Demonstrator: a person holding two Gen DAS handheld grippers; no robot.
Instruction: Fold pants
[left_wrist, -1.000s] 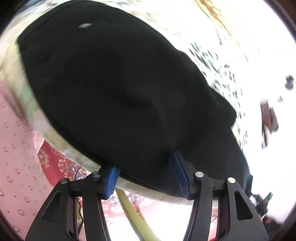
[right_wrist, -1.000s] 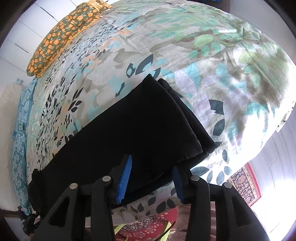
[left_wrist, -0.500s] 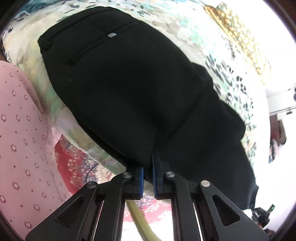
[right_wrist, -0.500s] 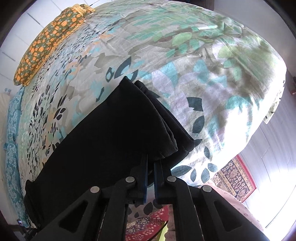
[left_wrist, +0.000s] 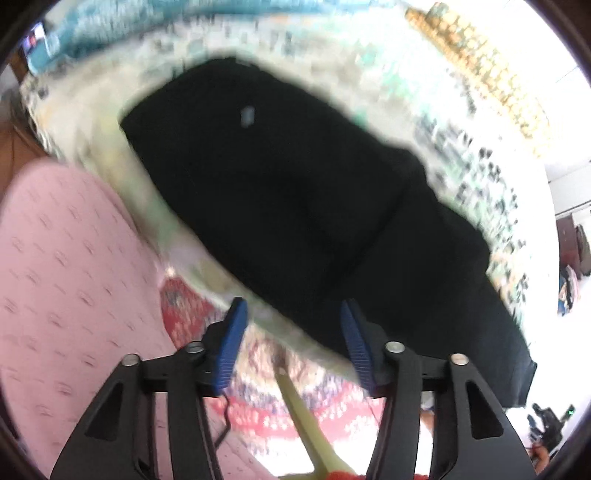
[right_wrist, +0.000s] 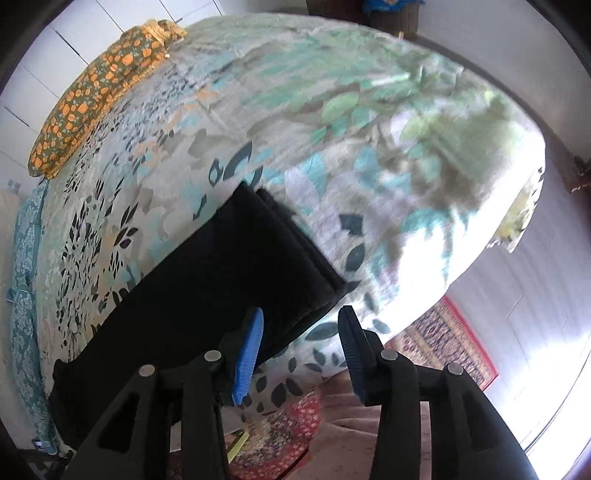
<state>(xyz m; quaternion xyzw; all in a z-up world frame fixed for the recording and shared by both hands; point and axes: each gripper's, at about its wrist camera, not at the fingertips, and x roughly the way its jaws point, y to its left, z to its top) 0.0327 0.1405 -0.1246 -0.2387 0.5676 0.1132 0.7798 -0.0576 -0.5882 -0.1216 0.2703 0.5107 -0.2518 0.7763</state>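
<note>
Now the black cloth pants (right_wrist: 221, 295) lie flat along the near edge of the leaf-patterned bedspread (right_wrist: 369, 129), an orange-flowered pillow (right_wrist: 99, 92) far beyond them. Both blue-padded tongs stand apart, gripping nothing: the left gripper (left_wrist: 291, 339) just off the pants' near edge, apparently clear though blurred, the right gripper (right_wrist: 301, 341) by their folded leg end.

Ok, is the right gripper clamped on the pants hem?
No, the right gripper is open, its blue fingers spread apart beside the pants.
</note>
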